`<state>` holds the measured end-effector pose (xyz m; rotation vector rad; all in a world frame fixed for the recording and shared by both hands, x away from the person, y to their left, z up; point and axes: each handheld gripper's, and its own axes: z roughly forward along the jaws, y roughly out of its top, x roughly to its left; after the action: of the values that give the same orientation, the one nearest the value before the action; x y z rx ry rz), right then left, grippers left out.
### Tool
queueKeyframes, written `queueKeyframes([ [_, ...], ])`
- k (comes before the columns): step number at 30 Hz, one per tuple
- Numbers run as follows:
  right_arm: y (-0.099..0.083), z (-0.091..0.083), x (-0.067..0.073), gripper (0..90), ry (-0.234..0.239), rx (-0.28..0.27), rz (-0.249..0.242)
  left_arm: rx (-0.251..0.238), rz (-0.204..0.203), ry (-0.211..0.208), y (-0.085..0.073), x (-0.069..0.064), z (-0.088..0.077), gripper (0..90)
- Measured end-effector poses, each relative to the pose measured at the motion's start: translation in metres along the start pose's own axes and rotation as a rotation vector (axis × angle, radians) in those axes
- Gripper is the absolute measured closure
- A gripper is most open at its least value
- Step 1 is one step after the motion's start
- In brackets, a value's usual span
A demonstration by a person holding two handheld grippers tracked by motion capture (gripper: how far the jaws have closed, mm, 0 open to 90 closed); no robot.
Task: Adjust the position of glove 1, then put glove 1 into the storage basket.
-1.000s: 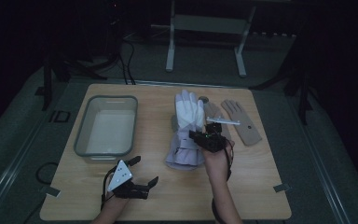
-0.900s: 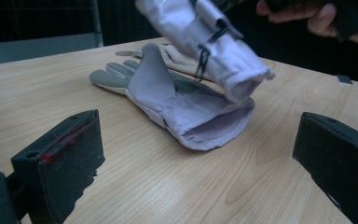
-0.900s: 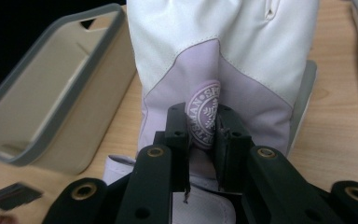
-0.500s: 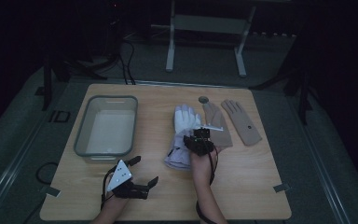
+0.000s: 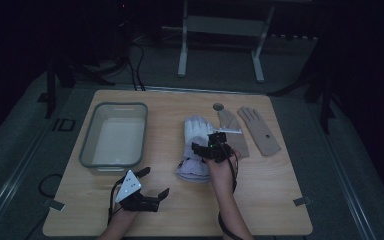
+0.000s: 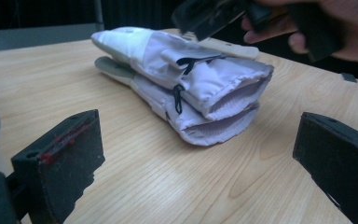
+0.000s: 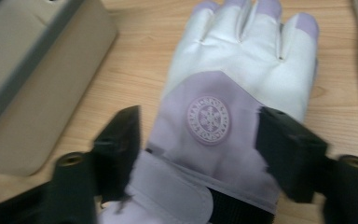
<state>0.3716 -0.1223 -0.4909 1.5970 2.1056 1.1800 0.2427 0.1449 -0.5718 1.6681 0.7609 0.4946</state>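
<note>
Two white-and-lilac winter gloves point(image 5: 195, 145) lie stacked mid-table, cuffs toward the person. In the left gripper view the pair of gloves point(image 6: 200, 88) shows one on the other, cuffs open. My right gripper point(image 5: 209, 145) hovers low over the top glove. Its jaws have just been opening. In the right gripper view my right gripper point(image 7: 200, 126) stands open, a jaw on either side of the top glove point(image 7: 223, 93) by its snowflake badge, pads off the cloth. My left gripper point(image 5: 154, 182) rests near the front edge, open; in its own view the left gripper point(image 6: 198, 154) has nothing between the jaws.
A grey tub point(image 5: 87, 150) stands left of the gloves, seen close as the tub point(image 7: 28, 70) in the right gripper view. Two beige gloves point(image 5: 260, 130) lie flat at the back right, beside a small round mark point(image 5: 218, 106). A white stand's legs rise beyond the table.
The right gripper has come nearer the person and lower. The top glove, which reached farther up the table, now lies back over the lower one. The right jaws have parted. The left gripper stayed still.
</note>
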Motion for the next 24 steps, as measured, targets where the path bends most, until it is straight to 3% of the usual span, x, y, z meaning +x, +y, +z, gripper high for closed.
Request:
queueKeyframes([
  [1, 0.001, -0.002, -0.002, 24.2, 0.024, -0.009, 0.005, 0.004, -0.009, -0.003, 0.0, 0.001, 0.0, 1.8],
  [3, 0.004, -0.007, -0.006, 17.7, 0.056, 0.009, -0.043, 0.017, -0.016, -0.012, 0.0, 0.001, 0.001, 1.8],
  [6, 0.005, -0.014, -0.012, 17.5, 0.111, 0.046, -0.099, 0.039, -0.022, -0.018, -0.001, 0.001, 0.003, 1.8],
  [9, 0.005, -0.022, -0.021, 17.3, 0.126, 0.046, -0.146, 0.065, -0.031, -0.017, -0.002, 0.0, 0.005, 1.8],
  [15, 0.001, -0.037, -0.042, 17.4, 0.142, -0.024, -0.215, 0.128, -0.072, -0.051, 0.002, 0.0, 0.008, 1.9],
  [17, 0.0, -0.042, -0.05, 17.4, 0.147, -0.056, -0.215, 0.137, -0.092, -0.065, 0.005, 0.0, 0.009, 1.8],
  [21, 0.003, -0.048, -0.065, 17.1, 0.148, -0.004, -0.146, 0.147, -0.139, -0.074, 0.021, -0.001, 0.011, 1.9],
  [24, 0.006, -0.049, -0.068, 10.9, 0.146, -0.002, -0.149, 0.153, -0.145, -0.087, 0.033, -0.002, 0.013, 1.9],
])
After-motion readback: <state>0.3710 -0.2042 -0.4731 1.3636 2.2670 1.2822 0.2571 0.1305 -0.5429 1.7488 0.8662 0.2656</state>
